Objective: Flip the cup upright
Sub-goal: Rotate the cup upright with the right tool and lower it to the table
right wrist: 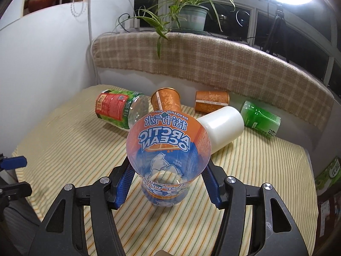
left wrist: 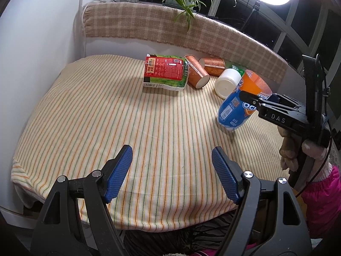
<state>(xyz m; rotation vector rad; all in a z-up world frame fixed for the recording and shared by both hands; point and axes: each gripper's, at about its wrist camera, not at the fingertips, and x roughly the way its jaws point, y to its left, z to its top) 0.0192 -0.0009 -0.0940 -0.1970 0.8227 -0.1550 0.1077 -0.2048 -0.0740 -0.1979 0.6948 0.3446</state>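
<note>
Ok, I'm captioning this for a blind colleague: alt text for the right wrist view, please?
The right tongs grip a clear Arctic Ocean cup, tilted, base near the striped cloth, open mouth toward the camera. Behind it lie a white cup, two orange cups and two plastic cups on their sides.

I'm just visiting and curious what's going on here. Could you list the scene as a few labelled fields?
held item: Arctic Ocean cup, tilted, base near the striped cloth
right hand-held gripper: closed on that cup
left hand-held gripper: open, holding nothing
lying on their sides: white cup, two orange cups, green bottle, red-labelled bottle
</note>
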